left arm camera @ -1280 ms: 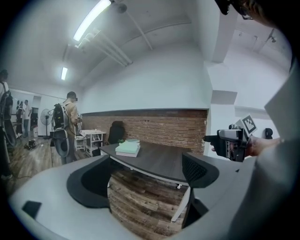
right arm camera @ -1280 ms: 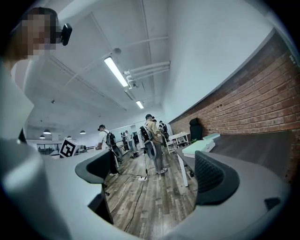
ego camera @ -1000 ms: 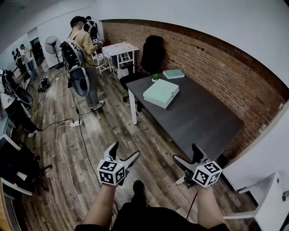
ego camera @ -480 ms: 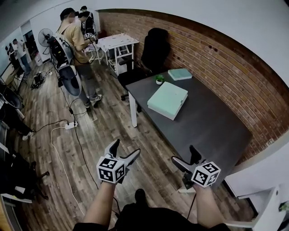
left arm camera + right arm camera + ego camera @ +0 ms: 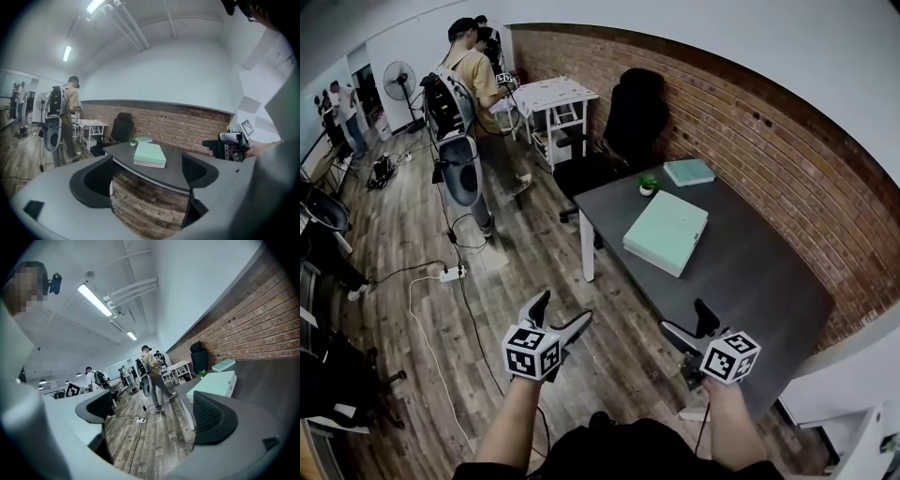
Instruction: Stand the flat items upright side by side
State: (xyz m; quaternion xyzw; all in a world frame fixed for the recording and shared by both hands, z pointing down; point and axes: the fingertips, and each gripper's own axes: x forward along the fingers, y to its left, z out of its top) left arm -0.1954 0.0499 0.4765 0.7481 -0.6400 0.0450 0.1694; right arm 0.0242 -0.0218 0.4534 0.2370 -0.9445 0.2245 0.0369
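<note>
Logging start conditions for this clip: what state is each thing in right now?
Left tongs: open, empty.
Right tongs: open, empty.
Large mint-green box: lying flat on the table.
Small mint-green book: lying flat, not yet stood up.
Potted plant: upright.

brick wall (image 5: 750, 122) stood at 2 o'clock, wood floor (image 5: 422, 234), dark desk (image 5: 750, 272) at 3, black chair (image 5: 633, 112) at 12, fan (image 5: 397, 82) at 10.
</note>
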